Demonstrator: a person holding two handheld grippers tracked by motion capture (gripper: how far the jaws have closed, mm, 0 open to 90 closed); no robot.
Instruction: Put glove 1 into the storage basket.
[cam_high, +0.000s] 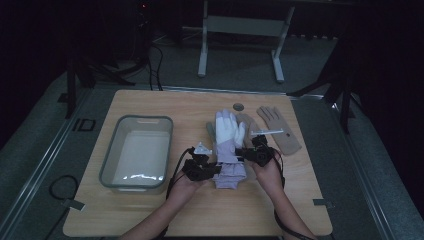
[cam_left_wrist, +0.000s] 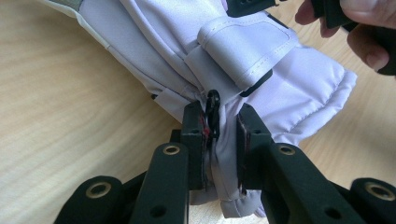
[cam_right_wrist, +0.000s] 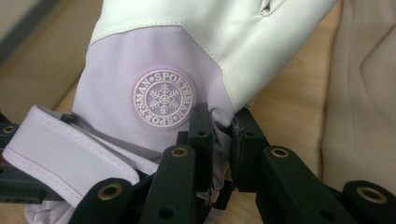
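A lilac and white ski glove (cam_high: 227, 150) lies on the wooden table (cam_high: 280, 210), fingers pointing away from me, and I hold it from both sides near the wrist. My left gripper (cam_high: 202, 167) is shut on a fold of its lilac cuff fabric (cam_left_wrist: 224, 154), beside a small black clip (cam_left_wrist: 213, 109) and below the wrist strap (cam_left_wrist: 247, 51). My right gripper (cam_high: 257, 152) is shut on the glove's other edge (cam_right_wrist: 223, 135), just right of the round snowflake badge (cam_right_wrist: 162, 99).
A clear plastic bin (cam_high: 137, 150) stands at the left of the table. A beige glove (cam_high: 280, 131) lies flat to the right, and it fills the right edge of the right gripper view (cam_right_wrist: 364, 93). Another pale glove (cam_high: 248, 125) lies partly under the ski glove.
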